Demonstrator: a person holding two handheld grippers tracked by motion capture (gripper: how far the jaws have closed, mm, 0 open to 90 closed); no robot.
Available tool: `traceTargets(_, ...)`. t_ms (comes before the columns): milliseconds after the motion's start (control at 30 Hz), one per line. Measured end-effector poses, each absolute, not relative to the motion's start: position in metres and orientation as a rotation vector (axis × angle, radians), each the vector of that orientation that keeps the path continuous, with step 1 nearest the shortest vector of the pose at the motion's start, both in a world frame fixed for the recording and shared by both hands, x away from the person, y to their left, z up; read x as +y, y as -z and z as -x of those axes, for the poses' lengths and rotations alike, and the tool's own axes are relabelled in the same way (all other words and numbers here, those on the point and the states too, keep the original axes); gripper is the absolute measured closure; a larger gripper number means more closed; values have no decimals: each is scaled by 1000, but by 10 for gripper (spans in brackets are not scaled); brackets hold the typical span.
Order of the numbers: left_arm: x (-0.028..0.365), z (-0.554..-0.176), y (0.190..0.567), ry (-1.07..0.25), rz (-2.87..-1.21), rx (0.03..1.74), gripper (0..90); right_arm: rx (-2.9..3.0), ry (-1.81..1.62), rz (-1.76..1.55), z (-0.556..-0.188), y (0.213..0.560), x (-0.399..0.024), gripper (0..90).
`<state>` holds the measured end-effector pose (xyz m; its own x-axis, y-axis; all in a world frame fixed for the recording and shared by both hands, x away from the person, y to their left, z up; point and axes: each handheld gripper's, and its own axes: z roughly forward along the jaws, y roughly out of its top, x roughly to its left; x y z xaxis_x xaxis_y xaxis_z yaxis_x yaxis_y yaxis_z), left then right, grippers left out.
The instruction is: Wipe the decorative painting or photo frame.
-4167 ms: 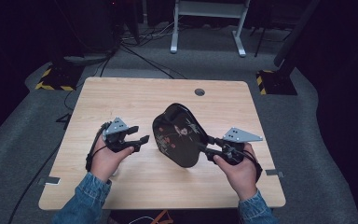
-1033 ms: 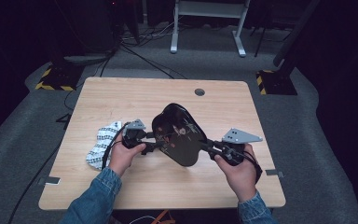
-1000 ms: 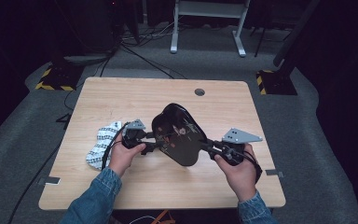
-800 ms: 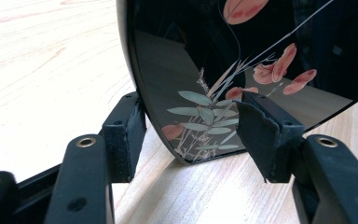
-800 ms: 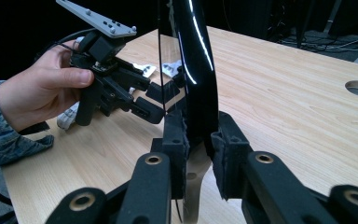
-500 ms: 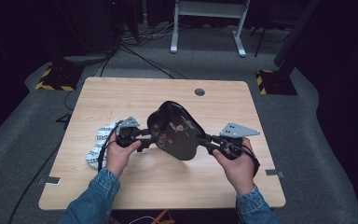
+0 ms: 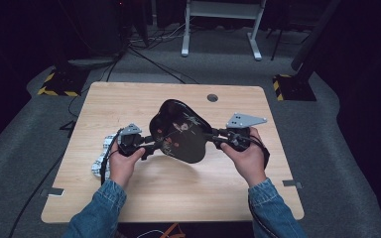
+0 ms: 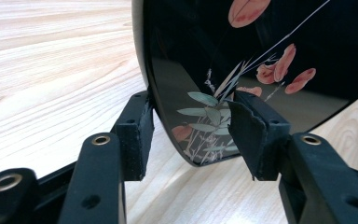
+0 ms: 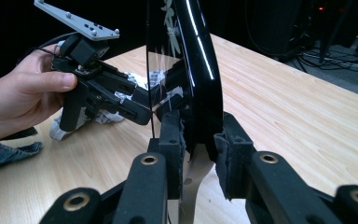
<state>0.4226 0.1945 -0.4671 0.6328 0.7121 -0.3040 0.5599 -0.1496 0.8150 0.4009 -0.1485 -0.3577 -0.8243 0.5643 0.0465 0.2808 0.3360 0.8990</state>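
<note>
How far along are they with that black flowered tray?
Done: the black tray is up off the table, gripped at one edge by the right tool. In hand: the left tool has just been closing around the opposite rim, pads not clearly pressing yet. The patterned cloth lies unused, so wiping probably remains.

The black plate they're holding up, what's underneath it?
Under the black plate lies bare wooden table, with the plate's shadow on it. A patterned cloth lies off to the left, partly hidden by the left hand.
</note>
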Motion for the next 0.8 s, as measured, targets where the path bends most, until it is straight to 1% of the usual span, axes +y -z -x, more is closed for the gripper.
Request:
traceTargets(167, 198, -422, 469, -202, -1814, 1043, 536, 2358, -1488, -729, -417, 356, -146, 738)
traceTargets(400, 199, -421, 472, -219, -1816, 1075, 561, 2378, -1482, -731, -434, 363, -147, 717)
traceTargets(800, 192, -416, 474, -234, -1826, 1072, 574, 2365, -1434, -729, -451, 372, -153, 652)
